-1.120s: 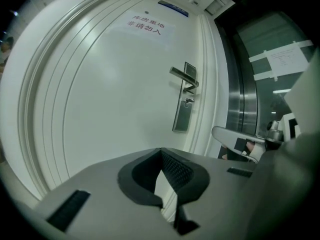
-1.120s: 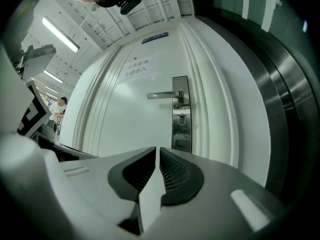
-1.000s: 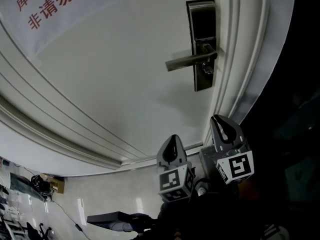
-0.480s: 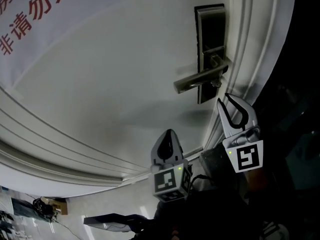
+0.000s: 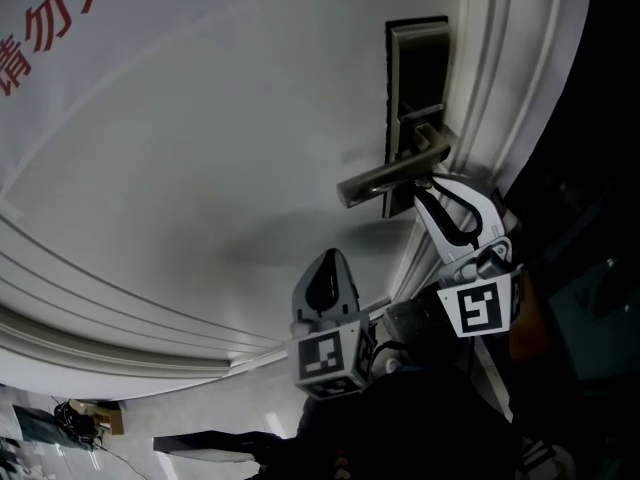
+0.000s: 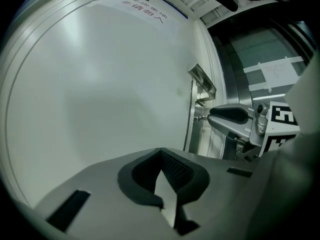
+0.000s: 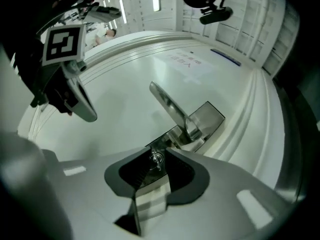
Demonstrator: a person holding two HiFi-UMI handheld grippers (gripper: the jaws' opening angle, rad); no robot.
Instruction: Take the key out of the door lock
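Observation:
A dark lock plate (image 5: pixel 415 93) with a silver lever handle (image 5: pixel 385 178) sits on the white door (image 5: pixel 220 168). A small silver key (image 7: pixel 157 160) sticks out of the lock just below the lever (image 7: pixel 172 109). My right gripper (image 5: pixel 440 190) is up at the lock and open, one jaw on each side of the key (image 7: pixel 154 155). In the head view the key is hidden behind this gripper. My left gripper (image 5: pixel 325 286) hangs lower and to the left, shut on nothing, apart from the door (image 6: pixel 161 154).
The door frame's white moulding (image 5: pixel 500 88) runs just right of the lock, with dark space beyond it. A sign with red characters (image 5: pixel 60 18) is on the door at upper left. Floor clutter (image 5: pixel 90 418) shows at bottom left.
My right gripper has risen from below the lock to the key and has opened; its jaws now stand either side of the key. The left gripper has barely moved.

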